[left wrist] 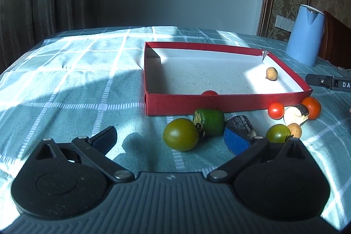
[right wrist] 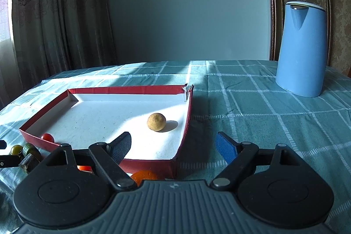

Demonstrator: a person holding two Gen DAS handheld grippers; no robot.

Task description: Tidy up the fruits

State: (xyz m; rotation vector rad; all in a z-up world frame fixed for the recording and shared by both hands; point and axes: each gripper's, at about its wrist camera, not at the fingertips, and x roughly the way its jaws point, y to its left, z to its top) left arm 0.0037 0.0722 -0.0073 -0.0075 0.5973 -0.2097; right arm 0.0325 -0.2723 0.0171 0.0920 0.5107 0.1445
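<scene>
The left gripper [left wrist: 173, 137] was held wide open over the checked tablecloth [left wrist: 65, 84], nothing between its fingers; a green tomato [left wrist: 180, 134] lay just ahead, flanked by a green cut piece [left wrist: 209, 122] and a dark block [left wrist: 240, 124]; red tomatoes [left wrist: 276, 110] and an orange fruit [left wrist: 312, 107] were crowded against the red tray's [left wrist: 197, 105] near wall. The right gripper [right wrist: 174, 146] was likewise spread and empty at the tray's right corner; a brown round fruit [right wrist: 156, 122] sat inside the tray; a blue kettle [right wrist: 301, 47] stood well apart.
</scene>
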